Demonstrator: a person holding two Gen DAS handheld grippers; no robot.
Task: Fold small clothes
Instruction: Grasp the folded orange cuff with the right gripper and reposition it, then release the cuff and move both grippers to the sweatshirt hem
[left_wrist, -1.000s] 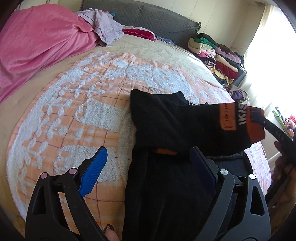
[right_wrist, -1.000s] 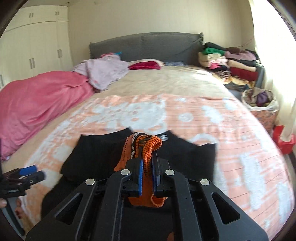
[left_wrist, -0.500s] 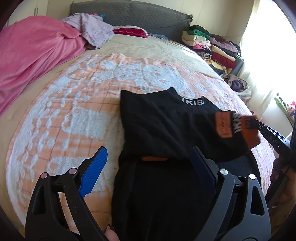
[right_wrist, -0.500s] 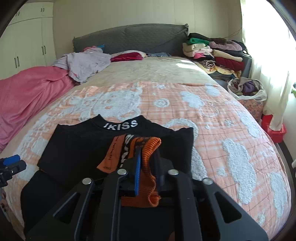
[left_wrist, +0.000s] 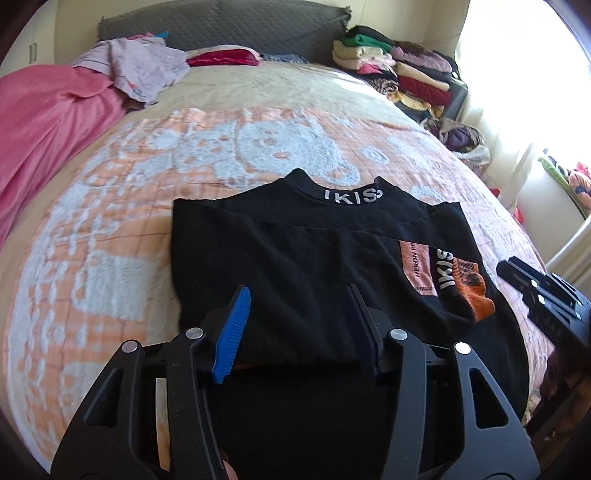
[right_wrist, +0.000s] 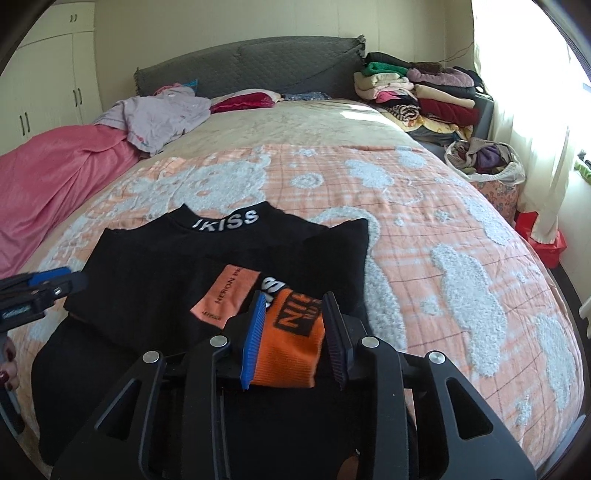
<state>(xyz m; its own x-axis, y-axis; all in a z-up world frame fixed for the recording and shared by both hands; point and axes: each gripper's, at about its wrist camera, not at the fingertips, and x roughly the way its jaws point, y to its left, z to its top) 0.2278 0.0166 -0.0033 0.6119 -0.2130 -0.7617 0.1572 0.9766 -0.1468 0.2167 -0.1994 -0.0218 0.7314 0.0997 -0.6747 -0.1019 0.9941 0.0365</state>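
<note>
We have the black top (left_wrist: 295, 251) lying on the bed's orange blanket (left_wrist: 110, 229), collar away from us, one sleeve laid across the body with its orange cuff (right_wrist: 291, 347) flat. Our right claw (right_wrist: 293, 339) stands spread around that cuff — gripping nothing. Our left claw (left_wrist: 299, 325) hangs wide over the near fold. The sleeve fold looks done; next, we judge, both claws take the hem and bring it up to the collar.
</note>
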